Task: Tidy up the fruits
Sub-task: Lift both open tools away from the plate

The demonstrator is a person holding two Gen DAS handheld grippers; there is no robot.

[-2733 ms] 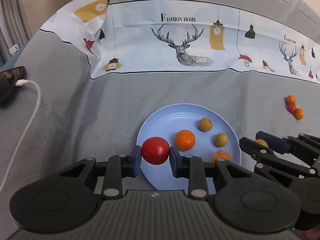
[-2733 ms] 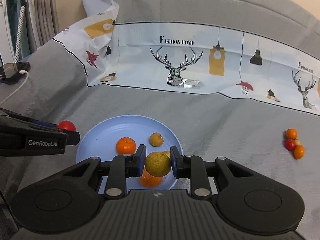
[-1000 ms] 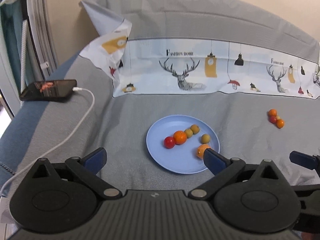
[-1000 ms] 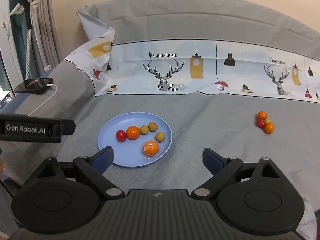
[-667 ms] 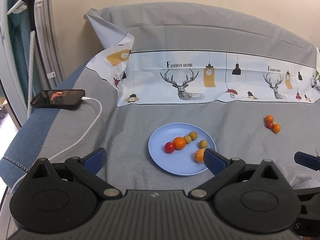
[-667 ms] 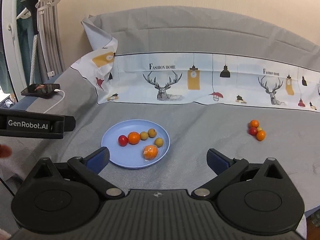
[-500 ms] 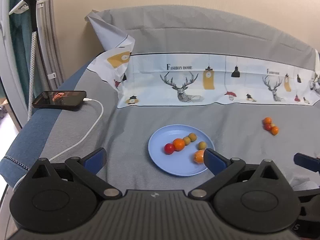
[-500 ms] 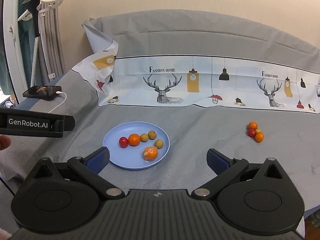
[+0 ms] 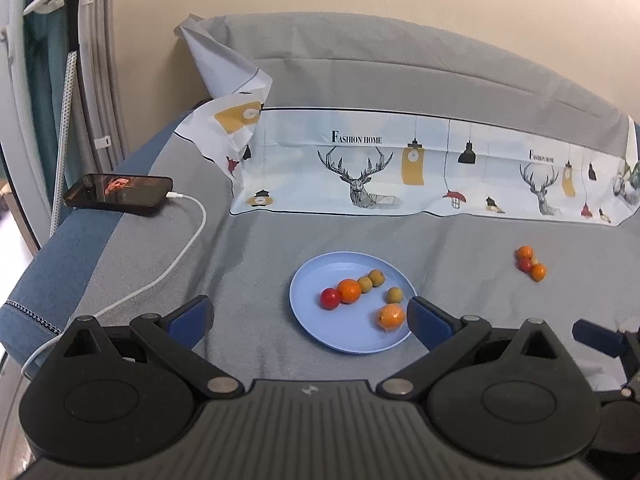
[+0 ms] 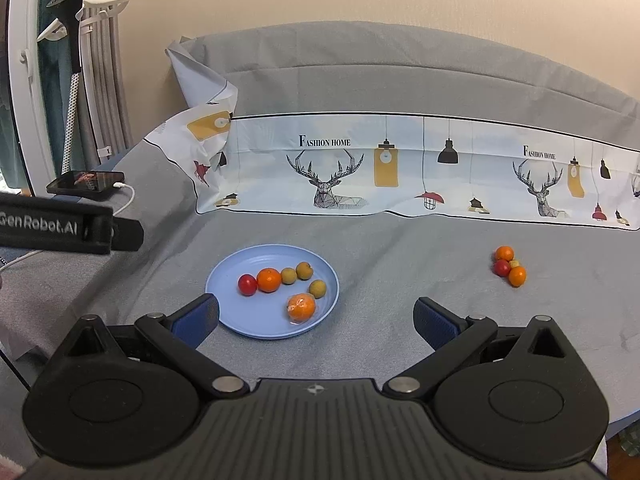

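Sitting on the blue plate (image 10: 224, 280) now are the red tomato (image 10: 247, 284) and yellow fruit (image 10: 288, 275) you carried a moment ago. Your left gripper (image 9: 310, 316) and right gripper (image 10: 316, 316) have pulled back, jaws spread, empty. A small fruit cluster (image 10: 508, 270) waits far right on clear cloth; the phone (image 9: 118, 194) lies far left.

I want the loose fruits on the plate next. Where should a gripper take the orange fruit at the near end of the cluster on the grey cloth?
Grip the small round orange fruit across its middle, coming from above and from the near side. It touches the red fruit behind it, so one finger risks nudging that.
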